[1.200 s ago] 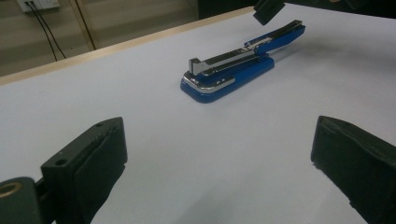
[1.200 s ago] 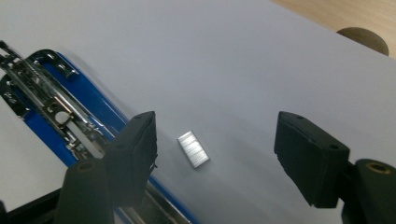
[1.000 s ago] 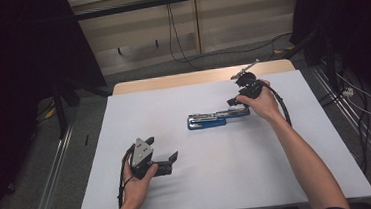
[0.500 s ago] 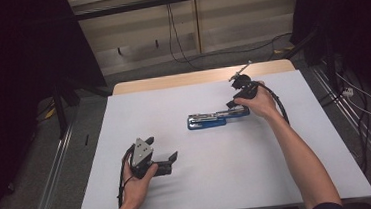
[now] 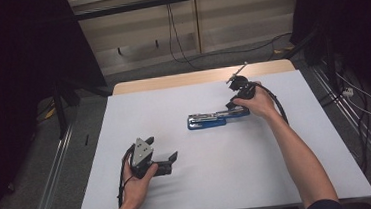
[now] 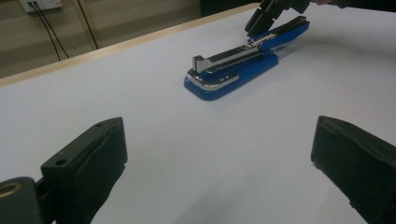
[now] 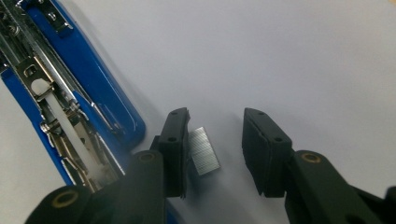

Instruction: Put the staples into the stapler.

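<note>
A blue stapler [image 5: 207, 119] lies opened flat in the middle of the white table, its metal staple channel [image 7: 51, 107] bared. My right gripper [image 5: 236, 105] points down at the stapler's right end. Its jaws have just been closing around a short silver strip of staples [image 7: 204, 150] that lies on the table. The strip sits close against the left pad [image 7: 180, 140], with a gap to the right pad [image 7: 254, 144]. My left gripper [image 5: 163, 149] rests at the front left, open and holding nothing, and faces the stapler [image 6: 233, 65].
The white sheet [image 5: 279, 177] covers the table except a wooden strip [image 5: 171, 80] along the far edge. Cables trail from both grippers. Metal rails [image 5: 53, 170] run along the table's sides, and beyond them lies dark floor.
The right hand has shifted slightly at the stapler's right end. The left hand and the stapler lie where they were.
</note>
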